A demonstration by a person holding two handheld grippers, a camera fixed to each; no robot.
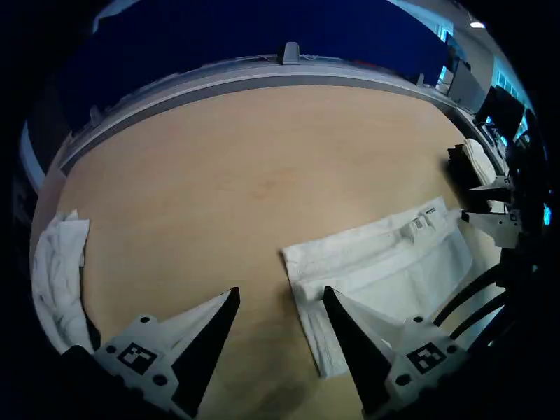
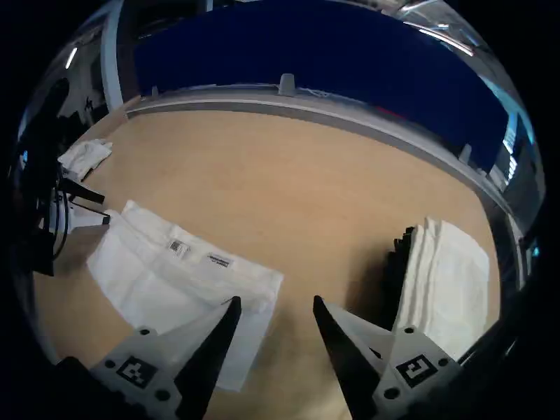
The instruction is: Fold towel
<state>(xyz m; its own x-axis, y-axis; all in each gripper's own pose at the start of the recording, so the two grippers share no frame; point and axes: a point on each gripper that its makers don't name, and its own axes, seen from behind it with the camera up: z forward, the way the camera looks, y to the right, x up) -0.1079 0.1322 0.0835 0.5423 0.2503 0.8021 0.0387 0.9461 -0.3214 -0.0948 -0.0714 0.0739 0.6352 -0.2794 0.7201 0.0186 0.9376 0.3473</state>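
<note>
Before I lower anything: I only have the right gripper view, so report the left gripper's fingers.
Observer: The left gripper is open, with nothing between its fingers.
Operator: Now say where it sits against the flat white towel.
Observer: One finger is over the flat white towel's near corner. The other finger and the gap between them are over bare wooden table, just off the towel's short edge.

Both gripper views look forward from close above the table [image 1: 245, 175], sharing the towel [image 1: 392, 259].
</note>
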